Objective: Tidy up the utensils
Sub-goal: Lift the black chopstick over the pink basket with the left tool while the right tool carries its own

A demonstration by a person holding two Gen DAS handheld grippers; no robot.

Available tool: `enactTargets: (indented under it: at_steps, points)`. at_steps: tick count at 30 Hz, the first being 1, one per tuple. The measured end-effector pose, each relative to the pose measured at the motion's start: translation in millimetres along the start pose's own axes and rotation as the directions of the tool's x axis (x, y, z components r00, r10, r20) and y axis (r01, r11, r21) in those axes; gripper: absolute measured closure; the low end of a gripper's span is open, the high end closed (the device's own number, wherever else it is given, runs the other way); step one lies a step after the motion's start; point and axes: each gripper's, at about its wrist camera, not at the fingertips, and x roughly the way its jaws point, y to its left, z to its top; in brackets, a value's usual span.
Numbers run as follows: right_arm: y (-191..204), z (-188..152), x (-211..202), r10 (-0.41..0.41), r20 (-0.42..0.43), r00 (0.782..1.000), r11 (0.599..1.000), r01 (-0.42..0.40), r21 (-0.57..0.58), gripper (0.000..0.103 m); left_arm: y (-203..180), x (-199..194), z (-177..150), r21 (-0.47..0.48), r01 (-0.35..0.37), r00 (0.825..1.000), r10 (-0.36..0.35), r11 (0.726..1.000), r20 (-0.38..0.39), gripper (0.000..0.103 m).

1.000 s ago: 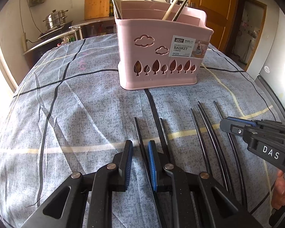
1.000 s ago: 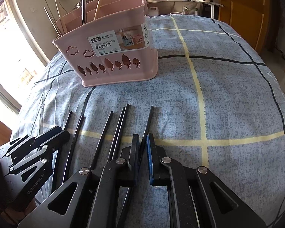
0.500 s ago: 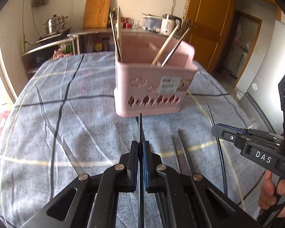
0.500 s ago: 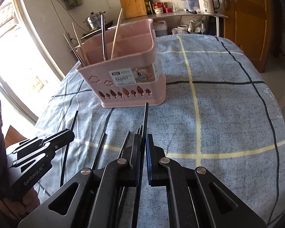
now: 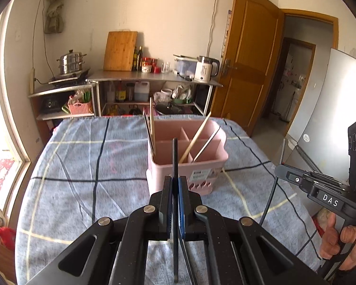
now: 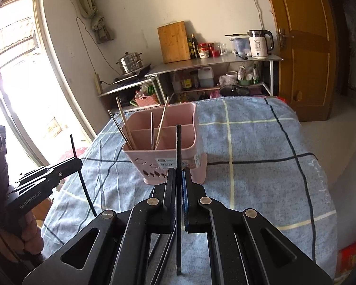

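The left claw (image 5: 175,191) holds one black chopstick (image 5: 175,156). The right claw (image 6: 178,182) holds another black stick (image 6: 178,147). Both point at the pink basket (image 5: 201,163).

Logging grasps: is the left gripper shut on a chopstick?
Yes. The left gripper is shut on a black chopstick, held clear of the pink basket.

Pink utensil basket and black chopsticks, mid-frame.

I see the pink basket (image 5: 186,161) standing upright on the blue checked cloth (image 5: 83,166) at the centre of both views, divided into compartments, with pale and metal chopsticks (image 6: 161,124) leaning inside. In the left view, one black chopstick (image 5: 175,156) runs straight up the lower centre, pinched and lifted. In the right view, another black chopstick (image 6: 178,149) does likewise. More black chopsticks (image 6: 163,256) lie on the cloth at the bottom centre.
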Motion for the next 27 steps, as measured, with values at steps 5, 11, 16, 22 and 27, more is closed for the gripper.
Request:
enactTargets:
  at_steps: [5, 11, 16, 22, 27]
  points:
    - [-2, 8, -13, -0.008, 0.041, 0.999, 1.000, 0.008, 0.000, 0.098, 1, -10, 11, -0.001, -0.003, 0.999, 0.003, 1.000, 0.039, 0.099]
    - [-1, 2, -20, -0.007, 0.043, 0.999, 1.000, 0.007, -0.001, 0.098, 4, -13, -1, -0.017, 0.000, 1.000, 0.001, 1.000, 0.026, 0.099]
    - [0, 3, -23, -0.002, 0.044, 0.999, 1.000, 0.003, -0.015, 0.098, 5, -16, -1, -0.014, -0.002, 1.000, 0.002, 1.000, 0.016, 0.099]
    - [4, 6, -33, 0.005, 0.066, 0.998, 1.000, -0.003, -0.031, 0.098, 8, -23, 3, -0.030, 0.003, 1.000, -0.003, 1.000, 0.012, 0.099]
    - [2, 9, -37, 0.012, 0.075, 0.997, 0.999, -0.009, -0.030, 0.098, 12, -29, 7, -0.045, 0.020, 1.000, -0.020, 0.999, 0.009, 0.099]
